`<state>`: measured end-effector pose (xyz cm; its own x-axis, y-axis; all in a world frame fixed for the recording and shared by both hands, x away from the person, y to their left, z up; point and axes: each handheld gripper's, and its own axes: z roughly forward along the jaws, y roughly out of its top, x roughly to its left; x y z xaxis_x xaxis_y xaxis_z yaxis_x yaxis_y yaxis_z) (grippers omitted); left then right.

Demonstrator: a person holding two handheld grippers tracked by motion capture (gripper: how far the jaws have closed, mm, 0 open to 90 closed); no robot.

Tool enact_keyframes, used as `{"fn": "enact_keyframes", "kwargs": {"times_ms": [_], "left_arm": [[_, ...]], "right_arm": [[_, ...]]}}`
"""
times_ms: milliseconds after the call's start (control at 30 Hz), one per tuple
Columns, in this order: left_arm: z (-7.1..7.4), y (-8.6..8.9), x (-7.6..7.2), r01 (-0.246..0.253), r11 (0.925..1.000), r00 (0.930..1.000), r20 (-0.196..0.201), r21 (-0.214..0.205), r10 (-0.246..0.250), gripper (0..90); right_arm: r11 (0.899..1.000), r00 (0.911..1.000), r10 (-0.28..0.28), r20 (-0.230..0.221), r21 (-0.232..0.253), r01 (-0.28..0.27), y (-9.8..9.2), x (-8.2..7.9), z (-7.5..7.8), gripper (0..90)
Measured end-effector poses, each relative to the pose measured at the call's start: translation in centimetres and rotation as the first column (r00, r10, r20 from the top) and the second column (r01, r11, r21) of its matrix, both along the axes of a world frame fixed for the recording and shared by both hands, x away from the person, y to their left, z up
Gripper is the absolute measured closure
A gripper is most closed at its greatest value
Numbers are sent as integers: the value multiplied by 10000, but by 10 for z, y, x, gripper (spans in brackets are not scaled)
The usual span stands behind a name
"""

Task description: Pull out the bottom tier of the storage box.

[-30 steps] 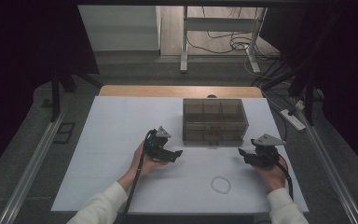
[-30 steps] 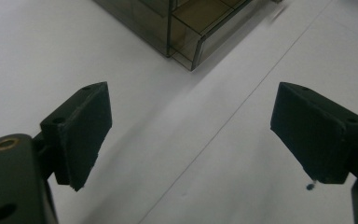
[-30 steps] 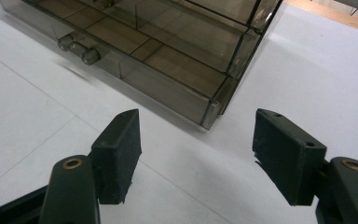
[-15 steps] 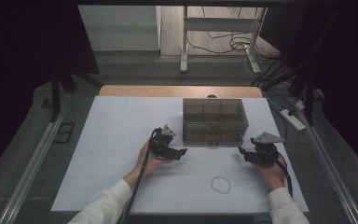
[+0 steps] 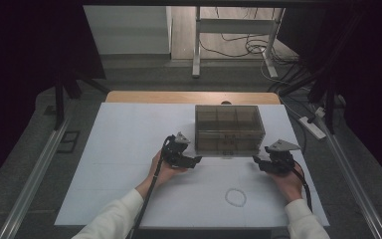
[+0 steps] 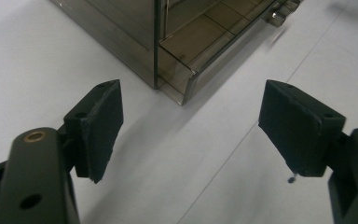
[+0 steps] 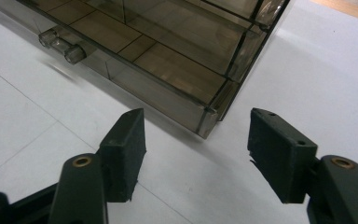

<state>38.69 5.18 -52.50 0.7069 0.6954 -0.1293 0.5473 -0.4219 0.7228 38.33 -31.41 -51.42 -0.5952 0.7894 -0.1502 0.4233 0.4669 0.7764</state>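
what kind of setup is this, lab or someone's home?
Most likely a lab recording bench, not a home. A person holds a left gripper and a right gripper over a white table with a clear drawer box, dark drapes around it, and loose cables on the floor behind.

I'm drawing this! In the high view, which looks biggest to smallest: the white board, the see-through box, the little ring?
1. White board, by far the largest.
2. See-through box, sitting on it.
3. Little ring, smallest, lying near the front edge.
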Motion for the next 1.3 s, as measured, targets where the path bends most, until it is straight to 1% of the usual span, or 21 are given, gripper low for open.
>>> {"fn": "enact_keyframes", "kwargs": {"times_ms": [167, 267, 433, 467, 600, 767, 833, 1000, 1100, 1200, 1300], "left_arm": [[-1, -2, 1, -18, 10000, 10000, 17, -32, 18, 283], [-2, -3, 2, -14, 10000, 10000, -4, -71, 14, 314], [-3, -4, 3, 68, 9999, 10000, 19, -158, -67, 405], [-4, -4, 4, 101, 9998, 9999, 16, -147, -101, 424], [-6, -6, 5, 168, 9998, 9999, -21, -104, -169, 489], [-7, -8, 5, 164, 9998, 9999, 33, -69, -163, 569], [-7, -9, 6, 163, 9999, 9999, 20, -38, -163, 587], [-8, -9, 6, 116, 9999, 9999, 17, -24, -116, 646], [-9, -10, 7, 87, 10000, 10000, 27, 10, -87, 686], [-9, -10, 7, 32, 10000, 10000, 23, 44, -32, 712], [-9, -9, 7, -29, 10000, 10000, 6, 92, 29, 742]], "right_arm": [[10000, 10000, 23, -68, 26, -23, 0, 2, -1, 400], [10000, 10000, 34, -77, -63, -35, 0, 3, -2, 419], [9999, 9999, 44, -134, -136, -46, 1, 5, -5, 448], [9997, 9999, 72, -154, -228, -76, 2, 6, -5, 455], [9994, 9998, 109, -178, -314, -115, 4, 7, -6, 486], [9990, 9998, 97, -164, -431, -104, 4, 8, -8, 519], [9988, 9998, 36, -170, -491, -45, 4, 9, -9, 535], [9990, 9998, 22, -189, -451, -31, 4, 10, -10, 587], [9987, 9999, 43, -158, -513, -51, 4, 10, -10, 625], [9988, 9996, 180, -212, -446, -189, 5, 10, -10, 675], [9989, 9996, 171, -217, -443, -180, 5, 10, -10, 685]]}}
